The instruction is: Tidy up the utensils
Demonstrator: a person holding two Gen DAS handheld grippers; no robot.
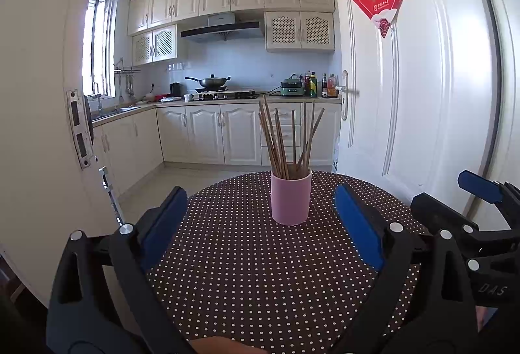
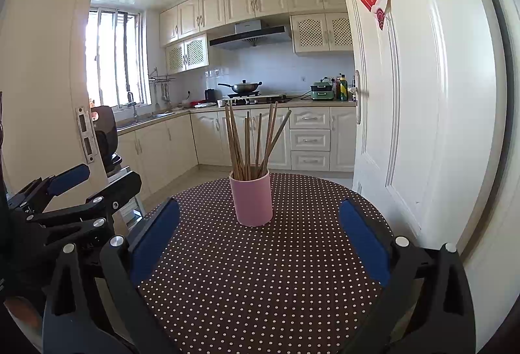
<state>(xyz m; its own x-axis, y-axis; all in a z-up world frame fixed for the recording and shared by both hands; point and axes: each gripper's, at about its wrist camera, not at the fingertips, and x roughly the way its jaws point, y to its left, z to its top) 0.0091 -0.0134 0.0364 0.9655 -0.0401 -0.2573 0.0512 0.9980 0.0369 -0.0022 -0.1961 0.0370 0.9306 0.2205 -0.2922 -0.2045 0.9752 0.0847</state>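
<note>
Between your left tongs (image 1: pixel 260 227), spread wide with nothing in them, lies only dotted cloth; your right tongs (image 2: pixel 260 237) stand just as far apart and as empty, level with the left ones at the near edge of the bench (image 1: pixel 260 289). Beyond both, near the middle of the bench, the pink cup (image 1: pixel 291 199) stands upright with the chopsticks (image 1: pixel 286 139) fanned out of its top. No loose utensil shows on the cloth, so the sorting looks finished, or else not yet begun; the pictures do not say which. Your tongs cover the near corners of the bench, and the cup wall hides the chopsticks' lower ends. Their number is hard to count where they cross.
</note>
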